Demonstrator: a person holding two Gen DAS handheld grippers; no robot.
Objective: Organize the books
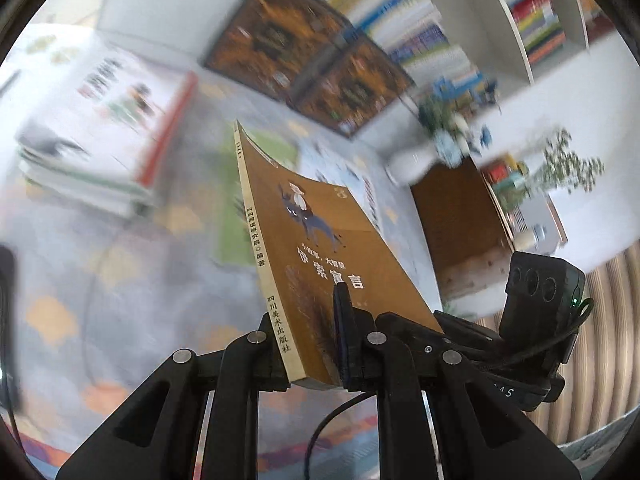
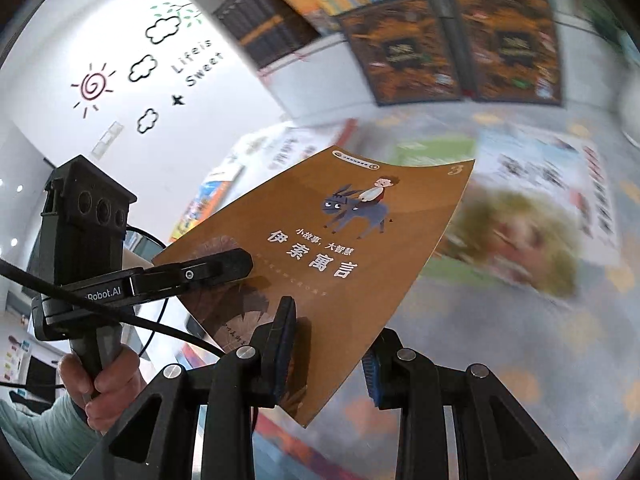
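A thin brown book with a boy riding a donkey on its cover is held up above the table, tilted. My left gripper is shut on its lower corner at the spine. In the right wrist view the same brown book runs between the fingers of my right gripper, which is shut on its lower edge. A person's hand holds the left gripper, whose finger lies on the cover's left edge. The right gripper shows beside the book's lower right corner.
Below lies a table under a pale patterned cloth with a stack of white books and flat picture books. Two dark orange-brown books lean against a white bookcase full of colourful spines. A vase with flowers stands nearby.
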